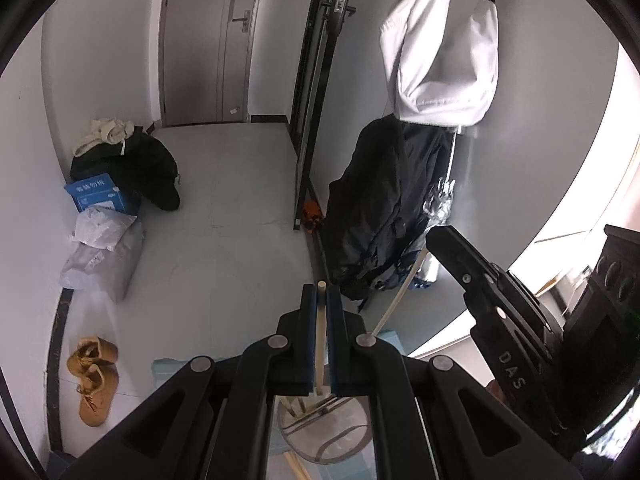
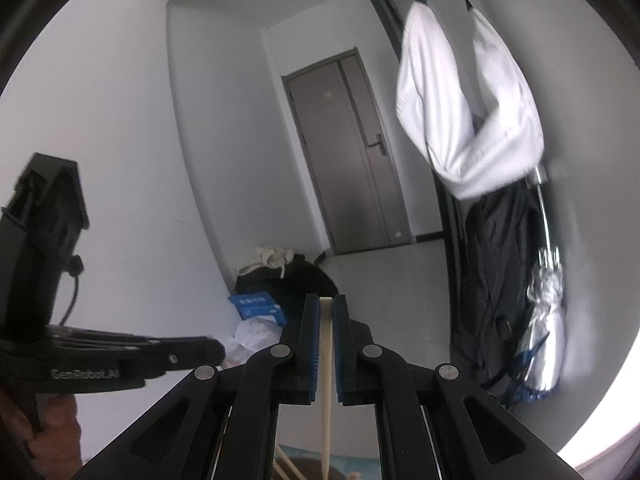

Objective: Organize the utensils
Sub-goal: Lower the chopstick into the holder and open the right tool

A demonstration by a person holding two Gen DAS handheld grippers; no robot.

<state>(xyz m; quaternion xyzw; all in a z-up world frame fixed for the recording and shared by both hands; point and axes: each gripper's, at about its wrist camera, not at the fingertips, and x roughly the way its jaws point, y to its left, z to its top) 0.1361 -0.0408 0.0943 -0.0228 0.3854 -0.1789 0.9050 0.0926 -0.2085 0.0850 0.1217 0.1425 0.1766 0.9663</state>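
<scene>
Grey floor [image 1: 224, 184], a closed door [image 2: 352, 152] and a hanging white garment [image 1: 440, 52] lie beyond both tools. Left tongs [image 1: 321, 296] pinch one pale chopstick [image 1: 320, 332]; only this view shows a round holder [image 1: 332, 436] below. Right tongs [image 2: 326, 308] clamp a second chopstick [image 2: 326, 368].

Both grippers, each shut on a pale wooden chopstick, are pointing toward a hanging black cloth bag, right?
Not quite: the hanging cloth bag is white, as the right wrist view shows. The rest holds: the left gripper and right gripper each clamp a pale wooden chopstick.
</scene>
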